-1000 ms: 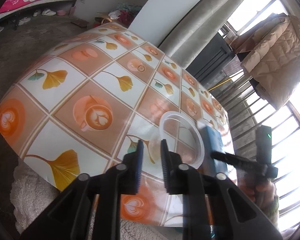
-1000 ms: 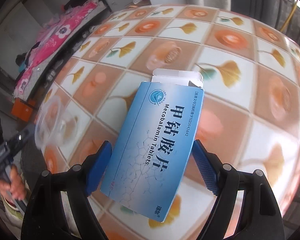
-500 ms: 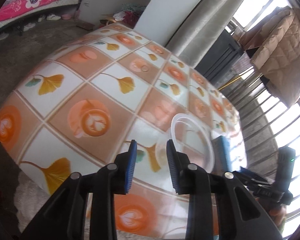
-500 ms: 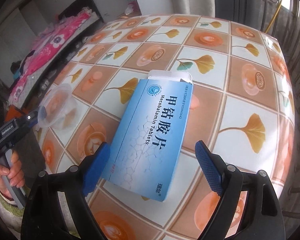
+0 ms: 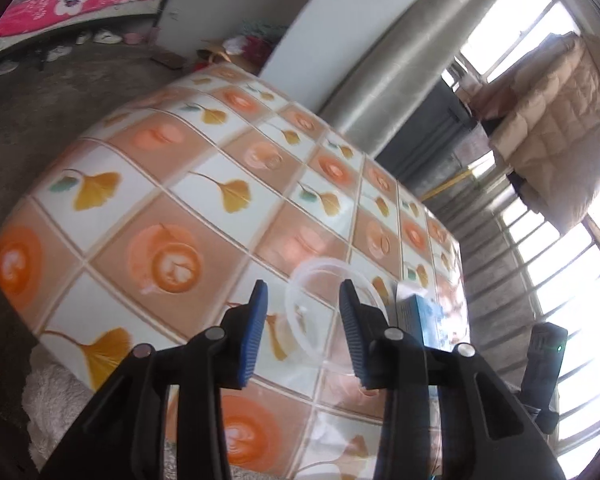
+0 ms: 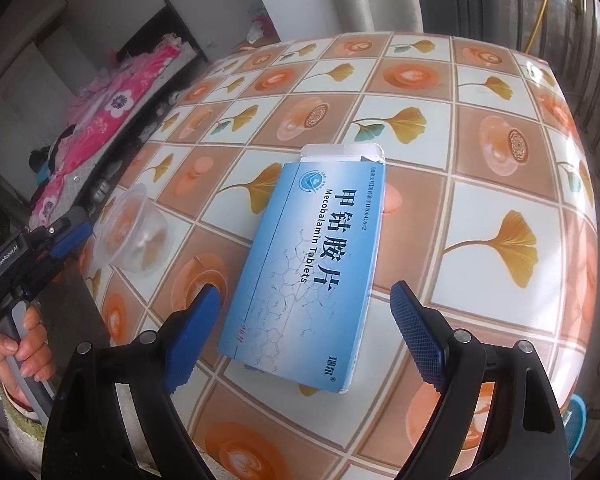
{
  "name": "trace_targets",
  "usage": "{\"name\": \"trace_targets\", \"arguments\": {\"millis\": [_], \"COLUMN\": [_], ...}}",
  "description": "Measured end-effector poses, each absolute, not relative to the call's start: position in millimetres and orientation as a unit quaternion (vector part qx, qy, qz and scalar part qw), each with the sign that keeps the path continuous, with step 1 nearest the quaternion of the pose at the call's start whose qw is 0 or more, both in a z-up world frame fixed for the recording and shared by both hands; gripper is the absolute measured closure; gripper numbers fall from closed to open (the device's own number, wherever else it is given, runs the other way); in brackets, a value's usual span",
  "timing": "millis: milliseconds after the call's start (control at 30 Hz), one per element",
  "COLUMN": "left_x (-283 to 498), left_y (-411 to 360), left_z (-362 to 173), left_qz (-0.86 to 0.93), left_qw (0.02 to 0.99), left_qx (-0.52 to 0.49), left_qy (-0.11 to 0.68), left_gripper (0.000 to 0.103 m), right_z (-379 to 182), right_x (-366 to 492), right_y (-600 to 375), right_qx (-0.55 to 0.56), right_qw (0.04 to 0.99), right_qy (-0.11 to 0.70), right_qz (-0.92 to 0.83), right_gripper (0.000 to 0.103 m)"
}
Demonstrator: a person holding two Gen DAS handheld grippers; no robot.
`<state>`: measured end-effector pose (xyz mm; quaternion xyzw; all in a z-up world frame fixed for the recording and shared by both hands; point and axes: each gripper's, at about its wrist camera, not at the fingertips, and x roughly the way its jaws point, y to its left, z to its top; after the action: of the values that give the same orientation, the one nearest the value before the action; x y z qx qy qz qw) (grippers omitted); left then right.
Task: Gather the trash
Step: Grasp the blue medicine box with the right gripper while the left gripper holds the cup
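Blue box lettering legible only from right tongs

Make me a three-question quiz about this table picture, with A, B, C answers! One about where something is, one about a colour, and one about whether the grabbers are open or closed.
1. Where is the clear plastic cup compared with the medicine box, in the right wrist view?
A. To its left, near the table edge
B. On top of it
C. Inside it

2. What colour is the medicine box?
A. Red
B. Blue and white
C. Green

3. How is the right gripper now?
A. Shut on the box
C. Shut on the cup
B. Open, with the box lying between its fingers

Answers:
1 A, the cup sits apart from the box, by the left gripper.
2 B, its face is blue with a white flap.
3 B, gaps show between both fingers and the box, which lies flat on the tablecloth.
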<state>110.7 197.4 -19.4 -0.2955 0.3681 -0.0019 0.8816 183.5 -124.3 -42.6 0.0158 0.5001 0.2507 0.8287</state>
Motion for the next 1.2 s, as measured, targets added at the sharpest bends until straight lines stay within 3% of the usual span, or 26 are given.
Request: {"name": "trace_targets", "arguments": {"millis": [167,200,400,933,1067,1133,1200], "left_x": [127.2,127.1,126.4,120.6,123.5,124.6,124.9], "left_y": [181.0,179.1,162.8,114.6,107.7,105.3,104.3], "left_z": [-33.9,-35.6,-39.9,-34.0,-34.4,-35.9,-36.9], "left_qz": [0.003,0.003,-0.015,-0.026,-0.016,-0.012,-0.009], "left_qw": [0.87,0.869,0.869,0.88,0.884,0.886,0.886], "left_qx": [-0.282,-0.283,-0.261,-0.17,-0.151,-0.142,-0.137], "left_qy": [0.404,0.405,0.42,0.442,0.441,0.442,0.442], "left_gripper": [0.068,0.073,0.097,0.097,0.096,0.095,0.095], "right_z": [-49.7,-51.6,-51.4,-52.1,-57.9,-58.1,-57.9], "right_x": [184.7,184.8,177.6,161.5,163.2,162.3,162.0], "right_y": [-117.2,-116.1,-120.8,-122.4,-117.5,-116.5,-117.1], "right_qx": [0.011,0.009,0.0,-0.029,-0.043,-0.048,-0.049], "right_qw": [0.825,0.824,0.82,0.821,0.826,0.832,0.835], "right_qy": [0.507,0.509,0.515,0.52,0.517,0.511,0.508], "right_qz": [0.248,0.248,0.25,0.236,0.221,0.212,0.207], "right_gripper": [0.021,0.028,0.03,0.021,0.021,0.029,0.03]}}
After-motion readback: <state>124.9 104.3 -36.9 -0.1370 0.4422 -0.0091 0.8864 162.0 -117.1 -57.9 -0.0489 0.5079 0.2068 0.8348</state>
